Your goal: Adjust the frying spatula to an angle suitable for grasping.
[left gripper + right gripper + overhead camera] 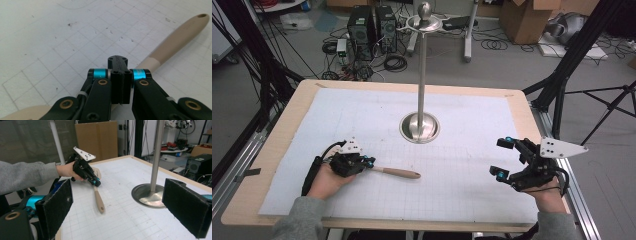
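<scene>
Clearly the left gripper (368, 162) is the one on the job: its jaws are pressed together on the neck of the beige spatula (401, 173), which lies flat on the white gridded mat (462, 125), its handle running away from the jaws toward the right gripper (504, 157). That gripper hovers well apart near the mat's right edge, jaws spread wide and empty. The metal stand (420, 127) rises between and behind them.

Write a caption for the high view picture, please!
Left gripper shut on a beige spatula; right gripper open beside the steel stand.
</scene>
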A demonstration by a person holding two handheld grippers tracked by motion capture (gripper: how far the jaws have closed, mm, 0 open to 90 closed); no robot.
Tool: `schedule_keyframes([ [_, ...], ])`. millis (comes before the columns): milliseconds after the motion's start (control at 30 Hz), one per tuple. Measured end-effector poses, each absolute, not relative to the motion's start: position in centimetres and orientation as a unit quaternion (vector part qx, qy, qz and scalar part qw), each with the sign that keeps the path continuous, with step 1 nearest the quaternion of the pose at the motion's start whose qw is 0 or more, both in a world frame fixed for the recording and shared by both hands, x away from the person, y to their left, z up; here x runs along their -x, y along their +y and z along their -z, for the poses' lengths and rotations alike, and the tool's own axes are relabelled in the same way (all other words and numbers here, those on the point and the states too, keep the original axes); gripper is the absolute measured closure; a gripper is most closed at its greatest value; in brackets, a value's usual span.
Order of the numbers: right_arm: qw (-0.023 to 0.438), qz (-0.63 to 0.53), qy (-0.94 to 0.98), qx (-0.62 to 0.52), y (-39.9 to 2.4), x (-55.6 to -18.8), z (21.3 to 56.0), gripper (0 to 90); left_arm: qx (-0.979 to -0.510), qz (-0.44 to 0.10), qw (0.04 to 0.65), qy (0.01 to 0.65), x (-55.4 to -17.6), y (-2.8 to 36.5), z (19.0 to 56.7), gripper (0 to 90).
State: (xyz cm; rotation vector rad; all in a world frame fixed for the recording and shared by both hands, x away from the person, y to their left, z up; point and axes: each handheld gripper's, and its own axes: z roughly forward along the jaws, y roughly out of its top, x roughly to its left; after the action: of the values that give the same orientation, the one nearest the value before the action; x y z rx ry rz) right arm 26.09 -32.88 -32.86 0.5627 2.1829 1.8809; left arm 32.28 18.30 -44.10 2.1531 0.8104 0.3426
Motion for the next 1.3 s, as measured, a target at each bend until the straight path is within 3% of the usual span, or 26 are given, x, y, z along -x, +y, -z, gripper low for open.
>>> schedule_keyframes([
  [700,0.099,-0.634,0.742,-0.192,-32.7,-26.1,33.0,8.6,-0.855,-0.154,0.373,0.326,-30.8,18.3,43.7,89.9],
  [1300,0.098,-0.642,0.736,-0.191,-32.9,-26.3,32.9,8.6,-0.853,-0.153,0.366,0.339,-27.8,20.6,43.6,89.8],
])
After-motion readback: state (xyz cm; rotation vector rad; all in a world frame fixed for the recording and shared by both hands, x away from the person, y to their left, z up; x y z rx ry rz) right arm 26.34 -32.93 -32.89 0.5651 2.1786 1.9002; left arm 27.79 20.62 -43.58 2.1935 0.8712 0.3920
